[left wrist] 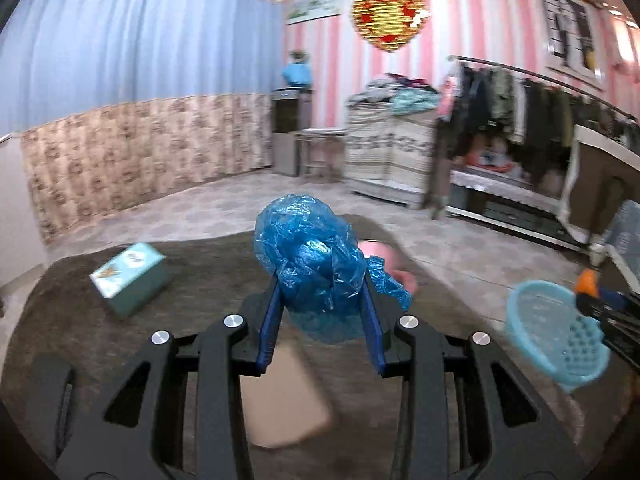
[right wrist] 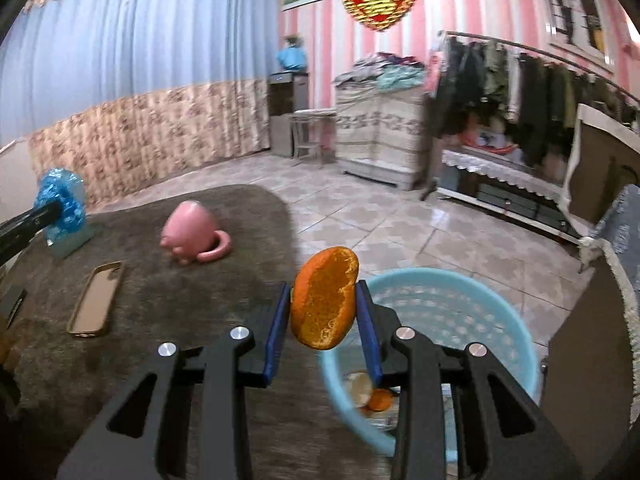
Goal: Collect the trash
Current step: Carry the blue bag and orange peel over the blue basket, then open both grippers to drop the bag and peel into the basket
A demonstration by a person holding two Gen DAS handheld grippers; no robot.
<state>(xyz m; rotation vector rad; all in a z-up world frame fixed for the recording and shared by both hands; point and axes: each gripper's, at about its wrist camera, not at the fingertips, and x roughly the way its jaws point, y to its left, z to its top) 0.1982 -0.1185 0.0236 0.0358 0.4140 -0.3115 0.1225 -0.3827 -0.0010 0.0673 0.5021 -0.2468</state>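
A crumpled blue plastic bag (left wrist: pixel 308 248) is pinched between the blue pads of my left gripper (left wrist: pixel 322 280), above the brown-covered table (left wrist: pixel 200 264). From the right wrist view, that bag (right wrist: pixel 60 200) shows at the far left. My right gripper (right wrist: pixel 323 286) is shut on a piece of orange peel (right wrist: pixel 324 304), over the table's edge beside a light blue plastic basket (right wrist: pixel 500 304). Some peel scraps (right wrist: pixel 372 396) lie in the basket's bottom. In the left wrist view the basket (left wrist: pixel 536 320) is at the right, with the peel (left wrist: pixel 586 282) just above it.
On the brown cover lie a pink mug (right wrist: pixel 192 232) on its side, a phone (right wrist: pixel 96 300) in a tan case and a teal box (left wrist: pixel 128 276). Tiled floor, a clothes rack (right wrist: pixel 520 80) and a covered cabinet (right wrist: pixel 380 128) lie beyond.
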